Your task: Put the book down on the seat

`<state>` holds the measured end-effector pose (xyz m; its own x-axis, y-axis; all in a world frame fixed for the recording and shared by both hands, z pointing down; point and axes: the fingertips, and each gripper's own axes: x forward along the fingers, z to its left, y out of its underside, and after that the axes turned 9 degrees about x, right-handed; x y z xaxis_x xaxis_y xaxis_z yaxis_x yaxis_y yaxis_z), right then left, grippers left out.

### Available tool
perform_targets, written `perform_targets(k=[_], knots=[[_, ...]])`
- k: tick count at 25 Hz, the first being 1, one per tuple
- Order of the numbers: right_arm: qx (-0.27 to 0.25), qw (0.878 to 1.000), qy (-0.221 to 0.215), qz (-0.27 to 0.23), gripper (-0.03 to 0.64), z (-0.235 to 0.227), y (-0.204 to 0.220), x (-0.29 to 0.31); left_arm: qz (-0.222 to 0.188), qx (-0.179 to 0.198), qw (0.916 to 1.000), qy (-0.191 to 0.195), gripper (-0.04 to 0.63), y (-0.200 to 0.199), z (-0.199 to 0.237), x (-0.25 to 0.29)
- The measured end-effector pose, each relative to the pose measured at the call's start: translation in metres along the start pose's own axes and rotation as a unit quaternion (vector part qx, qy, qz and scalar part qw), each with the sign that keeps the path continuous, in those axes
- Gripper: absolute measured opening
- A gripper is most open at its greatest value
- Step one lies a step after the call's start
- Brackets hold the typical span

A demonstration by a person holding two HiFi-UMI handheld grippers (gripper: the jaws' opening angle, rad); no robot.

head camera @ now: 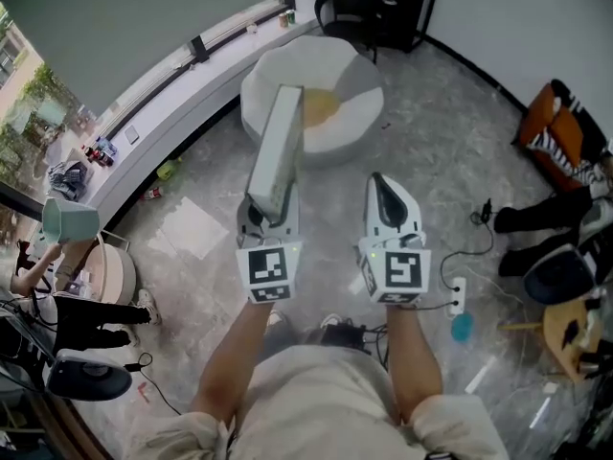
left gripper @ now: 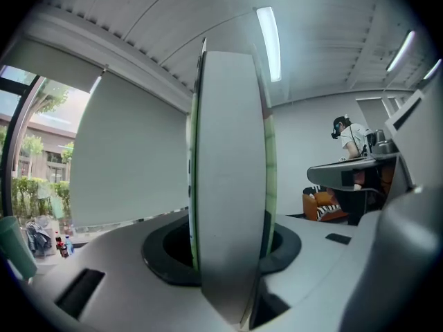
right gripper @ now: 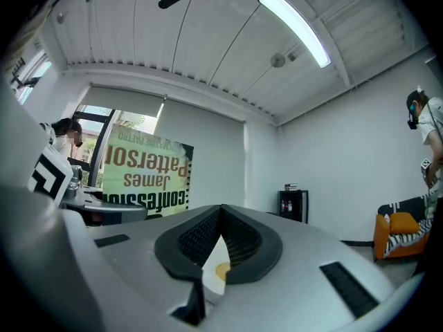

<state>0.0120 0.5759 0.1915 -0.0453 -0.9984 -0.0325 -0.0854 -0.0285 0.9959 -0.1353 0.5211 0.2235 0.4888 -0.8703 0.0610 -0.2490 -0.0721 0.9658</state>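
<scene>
I hold a thick book (head camera: pixel 278 151) upright in front of me, its pale page edge turned towards my head. My left gripper (head camera: pixel 271 211) is shut on its lower end. The left gripper view is filled by the book (left gripper: pixel 232 185) standing between the two jaws. My right gripper (head camera: pixel 381 184) hangs beside it, shut and empty, with its black pads (right gripper: pixel 201 237) meeting at the tip. The right gripper view catches the book's printed cover (right gripper: pixel 145 168) at the left. The seat (head camera: pixel 316 99), a round white pouf with a yellow patch, stands on the floor beyond both grippers.
A curved window ledge (head camera: pixel 182 75) runs along the left. A black chair (head camera: pixel 347 10) and a dark shelf stand behind the seat. Cables and a power strip (head camera: pixel 456 295) lie at the right, near an orange cushion (head camera: pixel 556 123). A person (head camera: pixel 57 266) sits at the left.
</scene>
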Motion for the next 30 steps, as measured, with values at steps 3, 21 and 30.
perform_targets(k=[3, 21, 30], knots=[[0.001, 1.000, 0.000, 0.005, 0.002, -0.010, 0.006, -0.003, 0.003, -0.003, 1.0000, -0.006, 0.166, -0.001, -0.005, 0.003], [-0.004, 0.999, -0.004, 0.042, 0.002, -0.030, 0.030, 0.075, 0.007, -0.014, 0.9999, 0.000, 0.166, 0.015, 0.011, 0.080], [-0.009, 0.999, 0.002, 0.045, 0.002, -0.005, 0.032, 0.186, 0.007, -0.022, 0.9997, 0.001, 0.166, 0.030, 0.087, 0.154]])
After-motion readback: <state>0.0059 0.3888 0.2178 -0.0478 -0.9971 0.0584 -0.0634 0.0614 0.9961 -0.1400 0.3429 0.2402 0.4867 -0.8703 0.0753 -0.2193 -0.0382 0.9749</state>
